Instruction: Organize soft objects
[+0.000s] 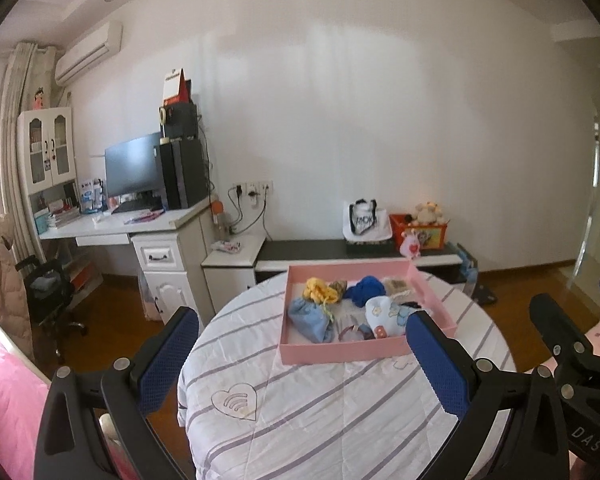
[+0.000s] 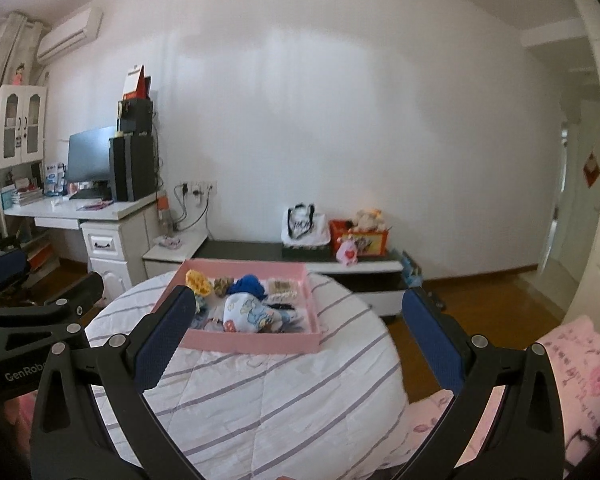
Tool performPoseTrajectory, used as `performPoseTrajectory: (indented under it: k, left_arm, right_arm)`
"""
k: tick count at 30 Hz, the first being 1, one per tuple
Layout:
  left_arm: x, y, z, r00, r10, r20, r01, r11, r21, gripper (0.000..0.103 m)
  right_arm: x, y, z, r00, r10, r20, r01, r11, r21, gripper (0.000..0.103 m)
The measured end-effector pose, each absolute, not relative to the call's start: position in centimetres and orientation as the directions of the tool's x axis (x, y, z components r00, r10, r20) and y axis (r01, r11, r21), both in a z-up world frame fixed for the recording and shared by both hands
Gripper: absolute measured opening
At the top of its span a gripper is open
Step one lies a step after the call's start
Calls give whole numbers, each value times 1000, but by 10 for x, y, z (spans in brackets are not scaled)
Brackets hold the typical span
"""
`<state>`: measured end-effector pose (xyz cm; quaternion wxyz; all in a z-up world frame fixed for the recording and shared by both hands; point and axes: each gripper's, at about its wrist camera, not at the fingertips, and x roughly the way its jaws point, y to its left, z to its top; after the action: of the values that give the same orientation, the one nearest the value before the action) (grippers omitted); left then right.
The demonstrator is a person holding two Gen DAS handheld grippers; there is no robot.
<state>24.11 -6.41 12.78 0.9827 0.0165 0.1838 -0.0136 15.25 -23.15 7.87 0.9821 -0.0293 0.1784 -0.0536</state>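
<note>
A pink tray [image 1: 340, 350] sits on a round table with a striped white quilt [image 1: 320, 400]. In the tray lie a light blue pouch [image 1: 310, 320], a yellow knit piece [image 1: 320, 289], a dark blue soft item [image 1: 366, 289] and a white patterned cloth [image 1: 384, 314]. The tray [image 2: 256, 342] and the patterned cloth [image 2: 248, 312] also show in the right wrist view. My left gripper [image 1: 302, 334] is open and empty, held in front of the tray. My right gripper [image 2: 296, 314] is open and empty, above the table's near side.
A white desk [image 1: 112, 226] with a monitor stands at the left, a low black and white bench [image 1: 340, 254] with a bag and an orange toy box against the far wall. Pink bedding [image 2: 572, 380] lies at the right. Wooden floor surrounds the table.
</note>
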Motion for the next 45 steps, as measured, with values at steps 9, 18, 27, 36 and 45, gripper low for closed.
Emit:
performPoseTrajectory:
  k: [9, 18, 27, 36, 45]
  left_arm:
    - [207, -65, 136, 964, -8, -265, 16, 1000, 27, 103]
    - [191, -67, 131, 977, 4, -213, -1, 1000, 12, 103]
    - [196, -70, 129, 978, 4, -208, -2, 1000, 7, 103]
    - [197, -72, 127, 979, 8, -206, -7, 1000, 6, 103]
    - [193, -70, 127, 979, 6, -203, -6, 1000, -1, 103]
  right_arm:
    - [118, -225, 105, 963, -144, -229, 129, 988, -79, 103]
    - [97, -221, 117, 974, -161, -161, 149, 985, -82, 103]
    - [97, -223, 117, 975, -155, -157, 145, 987, -71, 103]
    - [96, -224, 117, 976, -155, -155, 146, 987, -71, 103]
    - [95, -225, 119, 976, -161, -149, 152, 986, -74, 103]
